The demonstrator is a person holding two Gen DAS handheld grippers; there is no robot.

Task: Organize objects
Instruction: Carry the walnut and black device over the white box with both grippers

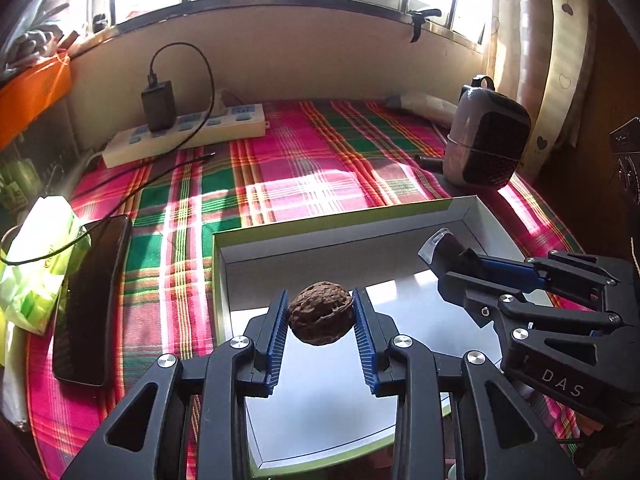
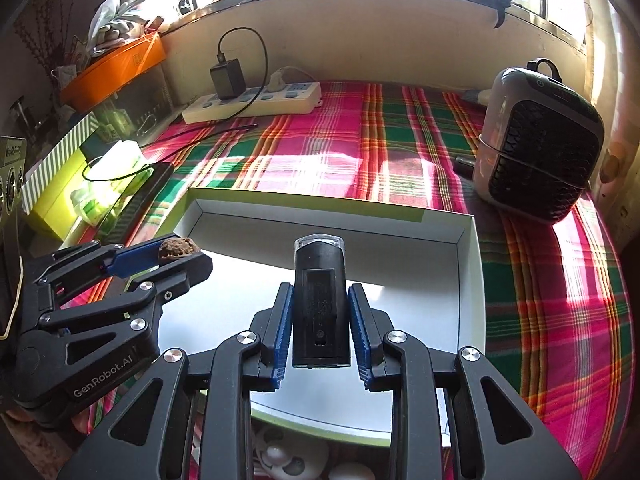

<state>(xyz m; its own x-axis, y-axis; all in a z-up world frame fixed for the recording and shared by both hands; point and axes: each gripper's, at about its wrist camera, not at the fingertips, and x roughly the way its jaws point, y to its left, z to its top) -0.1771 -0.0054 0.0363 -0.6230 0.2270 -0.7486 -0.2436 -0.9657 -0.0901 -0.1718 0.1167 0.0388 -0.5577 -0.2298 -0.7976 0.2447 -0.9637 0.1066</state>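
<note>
the left gripper is clamping a brown walnut between its blue pads, holding it in the air above the open white box. the walnut is sitting near the tips of the fingers, with both pads pressing on its sides. the right gripper is gripping a black flashlight upright, its clear lens end pointing away from the camera, also above the inside of the box. in the left wrist view the right gripper is reaching in from the right side with the flashlight sticking out past its fingertips; in the right wrist view the left gripper is coming in from the left with the walnut showing at its tip. the two grippers are hovering side by side, apart from each other. the box is lying on a pink, green and white checked cloth. a white power strip with a black charger plugged in is sitting at the far left of the cloth, a dark phone is lying left of the box, and a small grey heater is standing at the far right.
</note>
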